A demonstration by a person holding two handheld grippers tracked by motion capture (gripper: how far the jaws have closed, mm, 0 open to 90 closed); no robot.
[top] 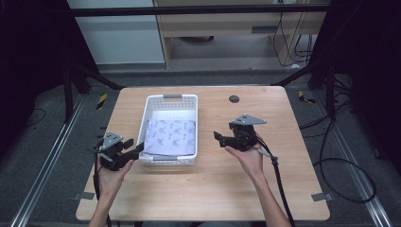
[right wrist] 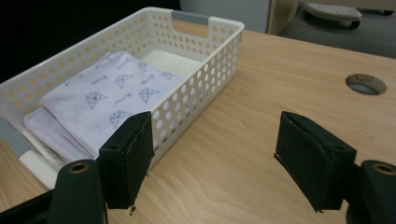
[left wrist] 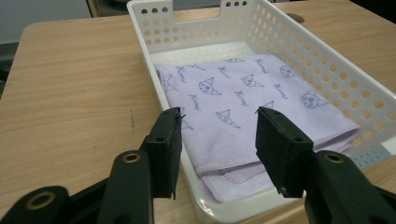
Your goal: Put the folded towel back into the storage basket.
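At the left side of the light wooden table (top: 208,189), my left gripper (top: 134,148) is at the near left corner of the white perforated plastic basket (top: 163,101). Its jaws are apart, with nothing between them, and they point over the near rim. Inside the basket lies the folded lilac cloth with small cat faces (top: 171,135); it covers the near part of the floor and the far part is bare. At the right of the basket, well apart from it, my right gripper (top: 218,137) hangs over bare wood, its jaws wide and empty.

I judge the cloth is placed. The risk is at my left gripper: it is very near the rim, so a careless pull could hook the wall and drag the basket, or catch the loose cloth edge and unfold it.
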